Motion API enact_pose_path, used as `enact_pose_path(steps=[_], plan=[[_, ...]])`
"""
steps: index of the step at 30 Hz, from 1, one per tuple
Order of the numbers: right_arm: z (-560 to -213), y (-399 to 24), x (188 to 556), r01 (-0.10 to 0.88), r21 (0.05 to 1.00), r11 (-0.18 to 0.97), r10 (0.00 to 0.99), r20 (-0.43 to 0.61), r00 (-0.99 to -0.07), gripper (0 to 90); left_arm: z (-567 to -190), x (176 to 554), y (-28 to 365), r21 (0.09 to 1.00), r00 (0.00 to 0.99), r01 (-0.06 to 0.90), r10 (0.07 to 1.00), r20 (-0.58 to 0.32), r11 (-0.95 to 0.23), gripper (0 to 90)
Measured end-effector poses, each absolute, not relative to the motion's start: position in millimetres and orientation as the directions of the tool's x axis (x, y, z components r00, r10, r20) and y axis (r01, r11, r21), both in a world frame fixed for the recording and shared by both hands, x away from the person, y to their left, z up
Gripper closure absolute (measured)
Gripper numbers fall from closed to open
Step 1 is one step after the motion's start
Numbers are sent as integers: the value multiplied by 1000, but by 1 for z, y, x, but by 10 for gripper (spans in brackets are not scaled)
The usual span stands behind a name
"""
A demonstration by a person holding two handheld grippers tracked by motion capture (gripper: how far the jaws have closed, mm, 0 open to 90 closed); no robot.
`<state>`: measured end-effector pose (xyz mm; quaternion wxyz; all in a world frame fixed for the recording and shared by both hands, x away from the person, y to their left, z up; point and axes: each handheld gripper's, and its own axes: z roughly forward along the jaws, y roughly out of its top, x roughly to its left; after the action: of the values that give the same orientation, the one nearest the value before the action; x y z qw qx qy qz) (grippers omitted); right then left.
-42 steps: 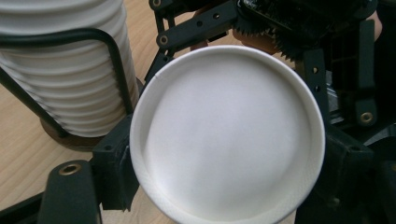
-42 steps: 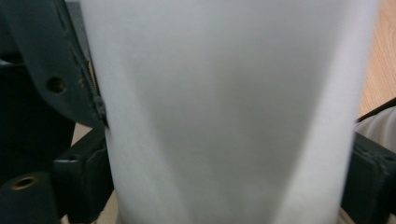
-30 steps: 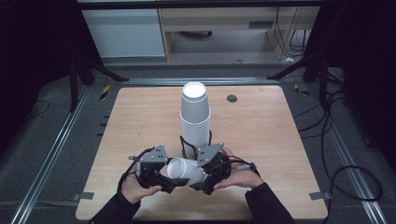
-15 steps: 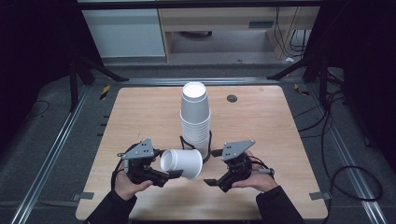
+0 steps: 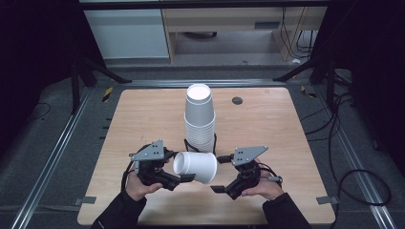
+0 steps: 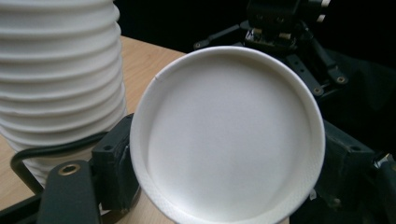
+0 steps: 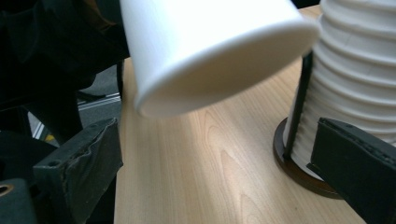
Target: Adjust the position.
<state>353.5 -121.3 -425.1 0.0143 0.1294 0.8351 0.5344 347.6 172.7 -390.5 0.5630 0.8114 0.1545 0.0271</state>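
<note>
We see a single white paper cup (image 5: 195, 166) lying on its side in the air above the near middle of the wooden tabletop (image 5: 143, 114), clamped in the left tongs (image 5: 184, 178). In the left gripper view the cup's (image 6: 229, 135) open mouth faces the camera, with one black jaw against each side of its wall, so these tongs are clenched on it. The inside is plain white; a small nick shows in the rim at upper left. We read no print, logo or label on the cup from any view.

The right tongs (image 5: 218, 189) stand released, jaws wide apart, just beside the cup's closed end and not touching it. In the right gripper view the cup (image 7: 210, 46) hangs above the gap between the jaws.

Behind the cup stands a tall stack of white cups (image 5: 199, 119), upside down, in a dark wire holder (image 7: 299, 116) with a round base on the tabletop. The stack's ribbed rims carry no writing that we can make out.

A small dark round disc (image 5: 237, 100) lies on the far part of the tabletop, well apart.
</note>
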Motion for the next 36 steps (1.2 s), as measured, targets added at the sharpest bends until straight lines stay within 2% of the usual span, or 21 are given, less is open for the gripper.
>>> enact_pose_path(steps=[23, 36], plan=[[-434, -96, 365, 183, 904, 385, 131, 143, -981, 21, -402, 344, 161, 920, 961, 227, 225, -158, -320, 214], [-434, -91, 366, 166, 906, 389, 106, 135, -985, 76, -403, 345, 162, 916, 962, 226, 222, -157, -330, 215]])
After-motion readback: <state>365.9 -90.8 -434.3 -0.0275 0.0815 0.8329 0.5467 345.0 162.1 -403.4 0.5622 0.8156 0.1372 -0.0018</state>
